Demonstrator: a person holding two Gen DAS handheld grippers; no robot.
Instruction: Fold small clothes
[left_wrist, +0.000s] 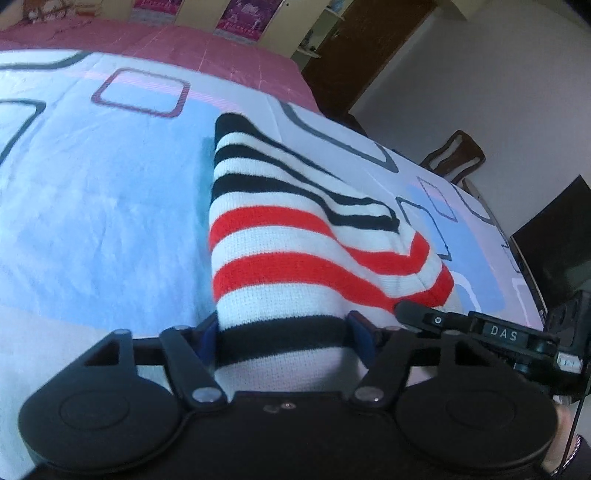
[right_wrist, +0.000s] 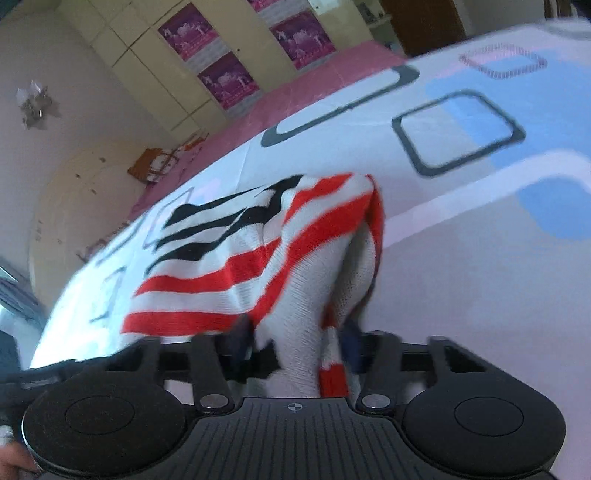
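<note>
**Both grippers holding the near hem for a fold**

Your left gripper has its jaws clamped on the black-striped near edge of the striped knit garment; the cloth fills the gap between the blue pads. Your right gripper is closed on a bunched red-and-white part of the same hem, so the two grips share the load and keep the edge level. Beyond the grippers, the garment sags toward the bedsheet, its far black stripes resting near the bed's right edge. Judged from this, you are mid-fold: the raised near edge is ready to carry toward the far end.
</note>
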